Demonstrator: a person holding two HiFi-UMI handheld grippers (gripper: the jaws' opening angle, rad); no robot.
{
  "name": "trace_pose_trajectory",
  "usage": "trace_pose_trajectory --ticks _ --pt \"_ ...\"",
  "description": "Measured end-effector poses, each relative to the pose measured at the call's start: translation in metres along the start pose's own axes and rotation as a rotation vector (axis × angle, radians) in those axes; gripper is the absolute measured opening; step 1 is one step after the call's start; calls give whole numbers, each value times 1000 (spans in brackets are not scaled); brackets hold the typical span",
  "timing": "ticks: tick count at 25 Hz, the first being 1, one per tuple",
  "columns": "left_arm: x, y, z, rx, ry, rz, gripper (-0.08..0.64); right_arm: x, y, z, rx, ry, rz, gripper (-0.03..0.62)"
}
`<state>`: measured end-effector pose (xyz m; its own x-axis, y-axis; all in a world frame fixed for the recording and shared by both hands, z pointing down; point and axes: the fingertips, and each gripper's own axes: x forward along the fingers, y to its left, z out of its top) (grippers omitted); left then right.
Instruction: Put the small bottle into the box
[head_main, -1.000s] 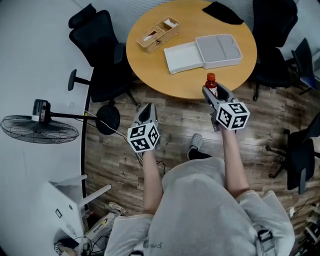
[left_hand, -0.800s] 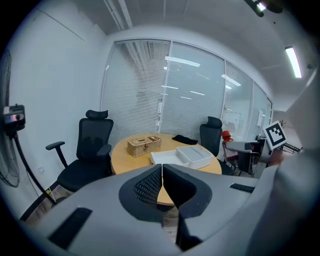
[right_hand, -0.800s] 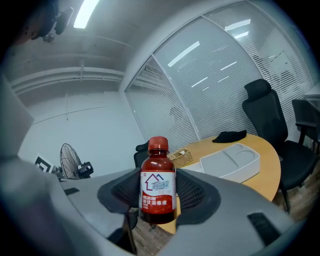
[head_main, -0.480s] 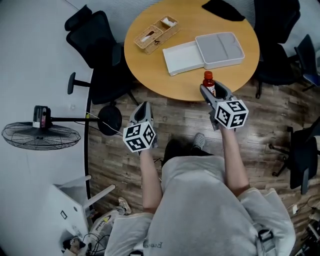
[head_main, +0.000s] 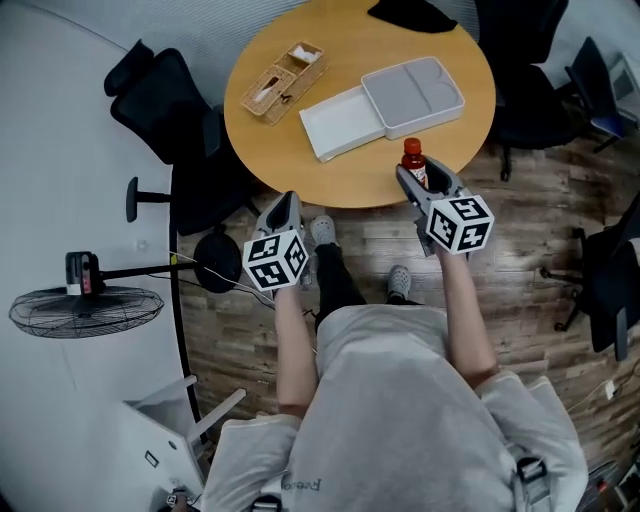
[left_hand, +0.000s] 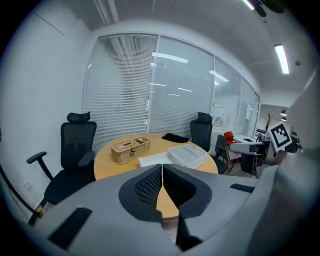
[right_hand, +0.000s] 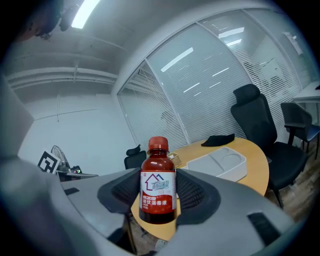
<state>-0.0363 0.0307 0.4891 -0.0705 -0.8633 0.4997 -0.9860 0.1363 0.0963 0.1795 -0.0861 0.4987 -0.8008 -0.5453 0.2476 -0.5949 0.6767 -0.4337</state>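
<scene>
Red-capped small bottle (right_hand: 158, 182): upright, dark liquid, white label; it sits over the table's near edge, not yet in the box.
Right gripper (head_main: 420, 180): my jaws pinch the bottle by its labelled body, with the cap standing clear above them.
Box (head_main: 455, 108): grey, shallow, moulded into compartments, lying towards the table's right edge just beyond the bottle; a white lid (head_main: 340, 122) lies touching its left side.
Left gripper (left_hand: 161, 172): jaws pressed together on nothing, held off the table's near-left edge, above the floor.
Risk: the label looks slick, so I judge the bottle could slide or twist if my squeeze eases. Its base could catch the box's wall on the way in. Set on a divider ridge, it could topple when let go.
Surface: round wooden table (head_main: 330, 178), smooth; a wicker basket (head_main: 282, 80) near its far-left edge, a black cloth (head_main: 410, 14) at the far edge.
Room: office with plank floor, black swivel chairs around the table, a standing fan (head_main: 85, 312) to my left, and glass walls with blinds.
</scene>
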Motion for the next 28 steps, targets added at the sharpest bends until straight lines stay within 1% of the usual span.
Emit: trace_pose_trajectory --ticks 3,5,9,15,18,22,28 --pt "19 -4 14 44 -3 -56 29 2 -14 13 15 -47 -54 224" --pt "36 1 22 46 -4 -84 29 7 -21 17 19 -60 -86 224" --pt "71 4 38 39 0 -149 29 19 -33 15 34 -57 -149 224" --pt "127 16 63 83 26 -237 29 46 -48 23 48 -71 -256 224" --pt "150 26 79 86 31 -271 29 64 -50 26 58 -68 -291 224" --pt "176 32 100 78 18 -339 29 89 -53 38 52 -74 -333 224" --pt "208 55 105 81 48 -413 29 138 -45 39 39 -52 -367 224"
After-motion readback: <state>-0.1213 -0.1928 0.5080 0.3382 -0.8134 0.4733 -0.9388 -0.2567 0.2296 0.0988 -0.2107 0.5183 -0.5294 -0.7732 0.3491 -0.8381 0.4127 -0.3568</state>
